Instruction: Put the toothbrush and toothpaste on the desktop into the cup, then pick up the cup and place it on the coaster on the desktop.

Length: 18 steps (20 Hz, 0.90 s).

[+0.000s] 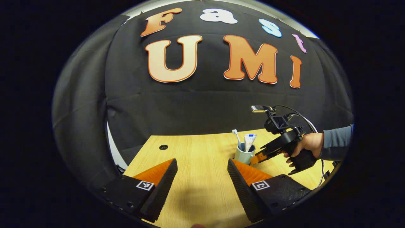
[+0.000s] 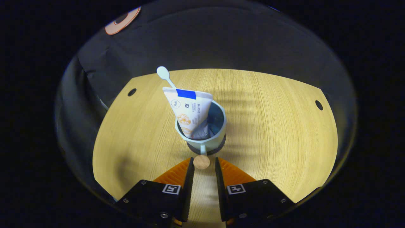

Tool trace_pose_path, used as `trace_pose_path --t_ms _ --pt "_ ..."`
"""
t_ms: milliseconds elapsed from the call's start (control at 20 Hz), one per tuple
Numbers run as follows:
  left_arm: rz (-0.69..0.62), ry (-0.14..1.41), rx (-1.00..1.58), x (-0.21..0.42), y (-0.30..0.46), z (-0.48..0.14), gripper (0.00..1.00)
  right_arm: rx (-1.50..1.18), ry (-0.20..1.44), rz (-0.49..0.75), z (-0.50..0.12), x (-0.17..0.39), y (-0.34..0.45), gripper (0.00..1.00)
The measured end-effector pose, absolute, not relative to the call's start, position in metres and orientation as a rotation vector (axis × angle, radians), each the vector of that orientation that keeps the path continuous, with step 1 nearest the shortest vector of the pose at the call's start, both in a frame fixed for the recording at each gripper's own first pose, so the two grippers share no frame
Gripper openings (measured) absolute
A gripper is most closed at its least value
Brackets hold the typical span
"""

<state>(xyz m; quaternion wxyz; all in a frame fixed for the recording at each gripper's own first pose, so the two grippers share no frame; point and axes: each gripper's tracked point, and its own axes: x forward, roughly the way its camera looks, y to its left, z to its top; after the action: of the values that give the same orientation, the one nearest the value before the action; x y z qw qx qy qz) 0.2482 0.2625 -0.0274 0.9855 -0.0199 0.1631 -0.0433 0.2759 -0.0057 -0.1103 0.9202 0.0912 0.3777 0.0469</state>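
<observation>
In the right gripper view a pale blue-green cup (image 2: pixel 218 133) stands on a dark round coaster (image 2: pixel 222 144) on the wooden desktop (image 2: pixel 278 126). A white toothpaste tube (image 2: pixel 190 114) and a pale toothbrush (image 2: pixel 164 74) stand inside it. The cup's handle ends in a round wooden knob (image 2: pixel 201 161). My right gripper (image 2: pixel 203 167) has its fingers either side of that knob, slightly apart, with a small gap on the right. In the left gripper view the cup (image 1: pixel 243 156) stands at mid right with the right gripper (image 1: pixel 257 157) at its handle. My left gripper (image 1: pixel 202 172) hangs open over the near desktop, holding nothing.
A person's hand (image 1: pixel 303 145) and grey sleeve (image 1: pixel 337 142) hold the right gripper, with cables looping above it. The desktop has small round holes (image 2: pixel 132 92) (image 2: pixel 319 105) near its far corners. Black cloth walls the booth behind the table.
</observation>
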Motion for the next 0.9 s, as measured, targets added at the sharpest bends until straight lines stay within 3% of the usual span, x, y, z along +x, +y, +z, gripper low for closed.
trace_pose_path --t_ms 200,250,550,900 --pt "-0.114 0.298 -0.033 0.251 0.239 -0.013 0.96 0.235 0.657 0.116 -0.078 0.248 -0.025 0.69" --pt "-0.117 0.286 -0.026 0.251 0.232 -0.008 0.96 0.251 0.617 0.097 -0.064 0.238 -0.035 0.72" --pt "-0.11 0.213 -0.004 0.23 0.181 0.034 0.96 0.245 0.255 0.103 0.035 0.175 -0.087 0.76" --pt "-0.067 0.1 0.017 0.188 0.134 0.09 0.96 0.142 -0.01 0.114 0.082 0.092 -0.13 0.92"
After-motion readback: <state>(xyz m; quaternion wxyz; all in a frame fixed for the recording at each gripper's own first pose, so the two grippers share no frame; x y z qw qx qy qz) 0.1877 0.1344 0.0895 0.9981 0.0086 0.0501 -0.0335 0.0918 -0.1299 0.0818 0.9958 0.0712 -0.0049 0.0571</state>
